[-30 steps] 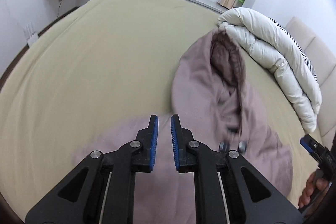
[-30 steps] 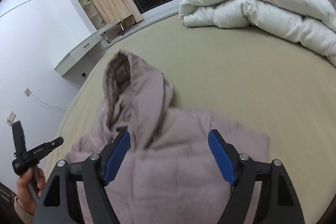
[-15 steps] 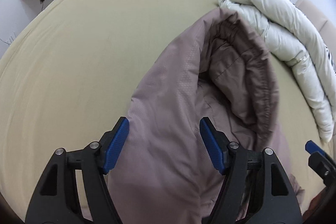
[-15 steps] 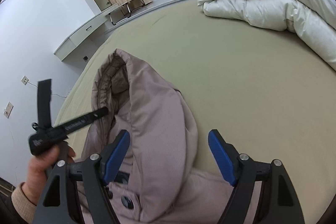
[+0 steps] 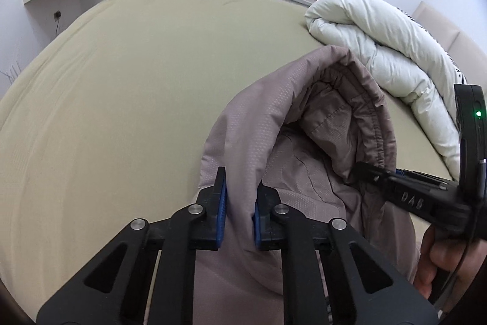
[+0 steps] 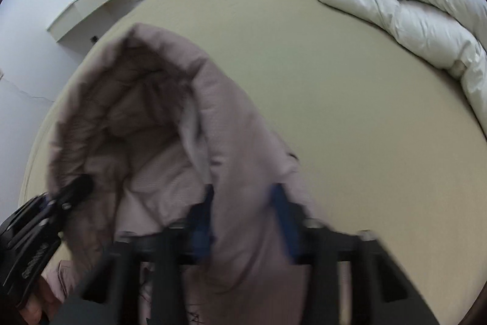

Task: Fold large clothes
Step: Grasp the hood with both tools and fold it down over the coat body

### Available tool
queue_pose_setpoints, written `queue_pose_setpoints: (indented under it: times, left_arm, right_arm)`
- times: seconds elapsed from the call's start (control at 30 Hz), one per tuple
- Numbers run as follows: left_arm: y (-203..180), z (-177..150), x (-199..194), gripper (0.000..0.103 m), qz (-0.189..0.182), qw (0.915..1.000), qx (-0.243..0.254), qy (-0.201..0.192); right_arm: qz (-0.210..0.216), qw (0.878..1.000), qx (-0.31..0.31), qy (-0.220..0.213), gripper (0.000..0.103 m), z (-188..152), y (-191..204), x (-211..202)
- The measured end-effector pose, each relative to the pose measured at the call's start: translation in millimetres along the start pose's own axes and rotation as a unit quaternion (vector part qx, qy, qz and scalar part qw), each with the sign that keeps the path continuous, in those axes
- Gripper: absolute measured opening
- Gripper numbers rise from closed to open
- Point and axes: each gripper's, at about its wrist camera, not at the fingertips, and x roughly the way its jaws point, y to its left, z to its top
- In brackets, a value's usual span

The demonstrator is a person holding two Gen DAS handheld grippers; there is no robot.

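The jacket (image 5: 292, 160) lay on the bed (image 5: 127, 99), its hood (image 5: 341, 111) toward the folded duvet (image 5: 380, 51) at the far right. The hood gaped open, and only its own lining showed inside. The left gripper (image 5: 239, 203) was closing, its blue pads (image 5: 223, 212) pinching a fold at one side of the hood's base. The right gripper (image 6: 243, 218), blurred, was also closing, with the hood's other side bunched between its pads (image 6: 283, 221). In the left wrist view a hand (image 5: 441, 261) held the right gripper's handle just beside the jacket.
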Motion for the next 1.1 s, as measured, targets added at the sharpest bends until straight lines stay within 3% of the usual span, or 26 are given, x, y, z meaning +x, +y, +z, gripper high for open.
queue_pose_setpoints:
  times: [0.03,0.17,0.23,0.33,0.47,0.6,0.73,0.87,0.93,0.97,1.07,1.1]
  left_arm:
    - [1.6,-5.0,-12.4,0.010,0.000,1.0000,0.002,-0.006]
    - [-1.1,-25.5,-68.8,0.010,-0.013,0.9990,0.005,-0.042]
    - [1.5,-38.6,-106.9,0.010,-0.025,0.9978,0.005,-0.061]
    - [3.1,-66.2,-167.7,0.010,-0.044,0.9947,0.012,-0.092]
    - [0.3,-112.7,-236.2,0.010,-0.060,0.9918,0.014,-0.112]
    - [-2.2,-167.3,-279.7,0.010,-0.062,0.9926,0.016,-0.103]
    - [-0.6,-235.0,-297.8,0.010,-0.044,0.9966,0.015,-0.067]
    - [8.7,-299.8,-291.7,0.010,-0.038,0.9989,-0.023,0.018]
    - [14.1,-329.9,-293.0,0.010,-0.037,0.9968,-0.038,0.060]
    - [18.7,-341.9,-297.9,0.010,-0.037,0.9953,-0.050,0.075]
    - [29.7,-356.5,-331.9,0.010,-0.042,0.9950,-0.067,0.061]
    - [31.8,-350.4,-346.8,0.010,-0.041,0.9962,-0.067,0.039]
  right_arm:
    - [0.001,1.000,-0.001,-0.007,0.012,-2.9,-4.0,-7.3]
    - [0.006,0.999,0.002,-0.049,0.010,-20.0,-15.2,-49.7]
    - [0.021,0.996,-0.007,-0.088,0.010,-36.3,-14.4,-91.8]
    - [0.031,0.989,-0.034,-0.139,0.011,-73.0,-6.7,-156.4]
    - [0.034,0.985,-0.047,-0.164,0.011,-135.7,-3.4,-210.8]
    - [0.032,0.987,-0.038,-0.153,0.012,-210.0,-4.8,-234.5]
    - [0.035,0.994,-0.014,-0.103,0.015,-271.3,-12.5,-227.6]
    - [0.019,0.999,-0.015,-0.046,0.030,-324.6,-14.2,-210.8]
    - [0.019,0.999,0.006,-0.033,0.042,-341.1,-26.6,-206.7]
    - [0.020,0.999,0.019,-0.032,0.043,-350.1,-33.8,-210.0]
    - [0.036,0.997,0.061,-0.035,0.040,-361.1,-53.5,-226.9]
    - [0.049,0.995,0.074,-0.044,0.032,-357.9,-58.0,-236.4]
